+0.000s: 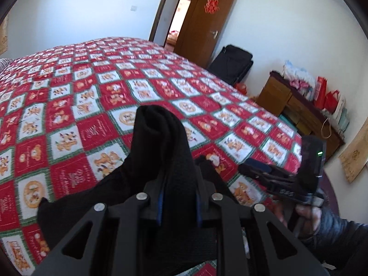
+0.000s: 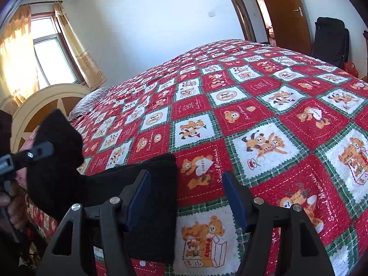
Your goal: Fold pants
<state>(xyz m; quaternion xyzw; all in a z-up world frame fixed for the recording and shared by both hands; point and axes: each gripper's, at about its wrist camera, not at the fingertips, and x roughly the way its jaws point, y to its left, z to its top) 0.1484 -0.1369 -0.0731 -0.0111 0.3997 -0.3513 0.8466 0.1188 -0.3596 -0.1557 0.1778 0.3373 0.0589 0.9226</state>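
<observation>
Bedroom setup: black pants draped at the near edge of a red teddy-bear quilt, left gripper clamped on a bunched-up fold, right gripper spread wide with nothing in it.

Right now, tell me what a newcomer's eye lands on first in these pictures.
First, the red bear-patterned quilt covering the whole bed. Next, the black pants, bunched and lifted at the quilt's near edge, pinched in the left gripper. The right gripper hangs open over the quilt beside the pants' flat part, and a brown door stands open at the far wall.
</observation>
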